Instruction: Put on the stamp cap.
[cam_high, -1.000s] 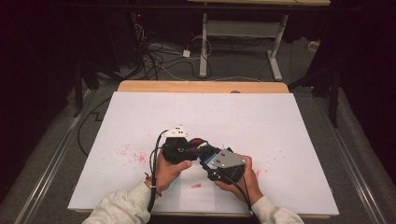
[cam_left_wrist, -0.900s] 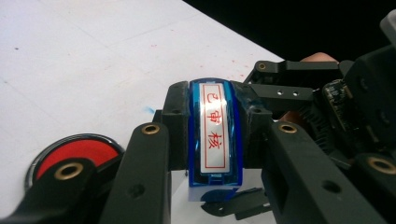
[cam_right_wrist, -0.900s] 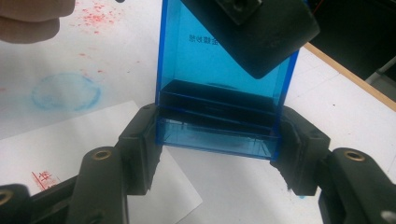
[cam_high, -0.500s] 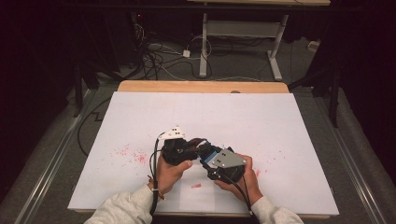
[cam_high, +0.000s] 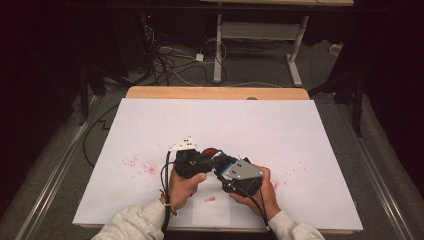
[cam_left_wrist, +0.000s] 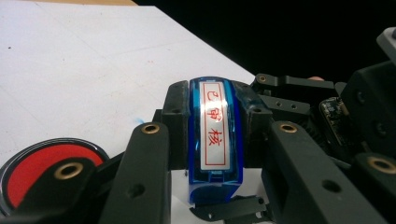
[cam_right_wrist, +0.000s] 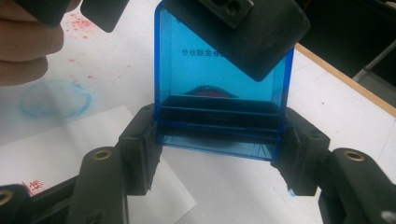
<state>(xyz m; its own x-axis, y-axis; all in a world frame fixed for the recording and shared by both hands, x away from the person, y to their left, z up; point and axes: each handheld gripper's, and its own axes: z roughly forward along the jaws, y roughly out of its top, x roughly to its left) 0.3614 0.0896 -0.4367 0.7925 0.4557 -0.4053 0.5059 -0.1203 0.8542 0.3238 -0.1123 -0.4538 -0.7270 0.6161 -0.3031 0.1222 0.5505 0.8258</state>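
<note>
Compared with the earlier high view, almost nothing has shifted: both hands sit at the same spot, low and centre of the frame, and the left tongs and right tongs meet there as before.

The blue stamp lies between them (a translucent blue plastic body with a white label bearing red characters). In the right gripper view the right tongs are clenched on the stamp, one jaw pressed to each side of its lower part. In the left gripper view the left tongs are drawn in to their tightest; their jaws flank the stamp, and whether they press on it I cannot tell.

A round red ink pad in a black rim sits at the lower left of the left gripper view, its red surface open and bare. The white worktop carries red ink specks and a paper sheet beneath the stamp.
</note>
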